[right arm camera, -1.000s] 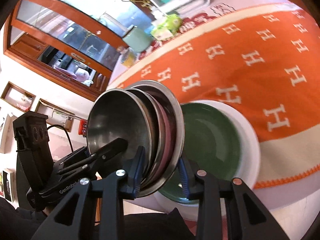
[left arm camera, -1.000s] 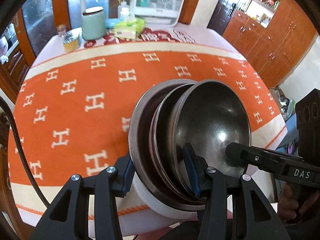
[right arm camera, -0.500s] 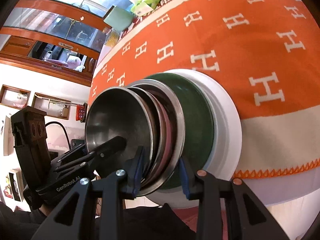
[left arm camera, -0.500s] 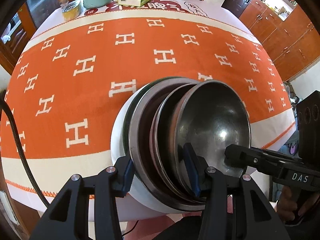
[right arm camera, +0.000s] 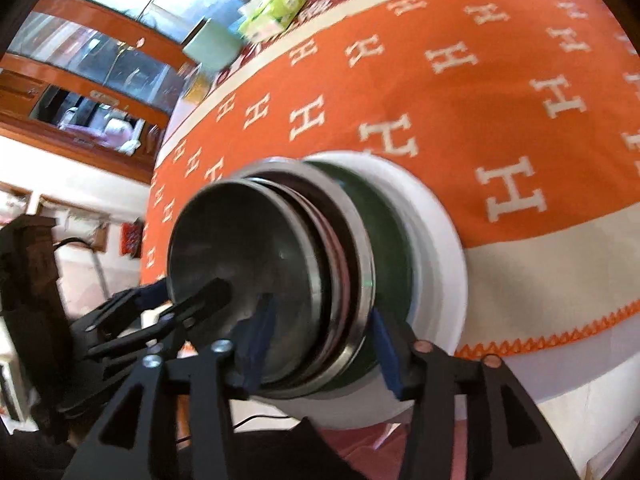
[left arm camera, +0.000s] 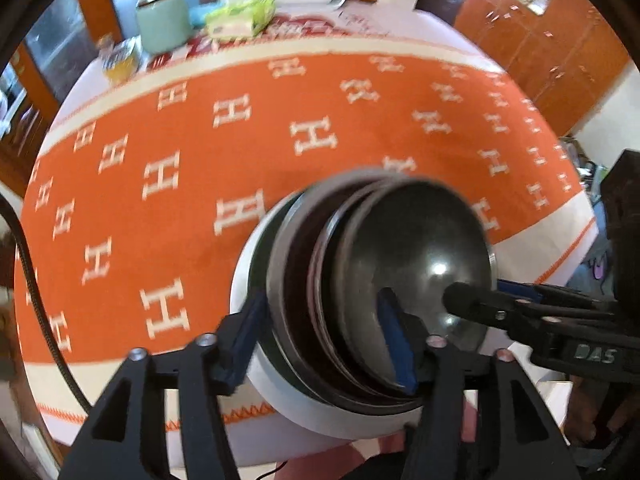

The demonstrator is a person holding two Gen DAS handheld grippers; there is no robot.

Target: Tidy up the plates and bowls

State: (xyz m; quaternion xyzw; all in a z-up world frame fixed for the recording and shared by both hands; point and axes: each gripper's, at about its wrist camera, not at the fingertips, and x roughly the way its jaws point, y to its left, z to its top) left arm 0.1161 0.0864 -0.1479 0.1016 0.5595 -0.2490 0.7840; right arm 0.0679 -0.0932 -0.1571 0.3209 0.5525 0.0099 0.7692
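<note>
From my left wrist camera I see a nested stack of round dishes near the table's front edge: a smooth steel bowl [left arm camera: 416,256] on top, a pinkish-rimmed dish under it, a wider steel plate [left arm camera: 280,272] below, then a dark green plate [right arm camera: 388,248], all on one broad white plate [right arm camera: 440,240]. That makes five pieces, as far as the blur lets me count. My left gripper [left arm camera: 320,336] straddles the stack's near rim, its blue-padded jaws opening with the metal dishes between them. My right gripper [right arm camera: 320,336] brackets the rim from the other side, jaws also opening around the same dishes. The woven orange tablecloth [left arm camera: 168,240] carries white H motifs. Far back stand a mint canister [left arm camera: 164,20] and a green tissue pack [left arm camera: 240,16].
</note>
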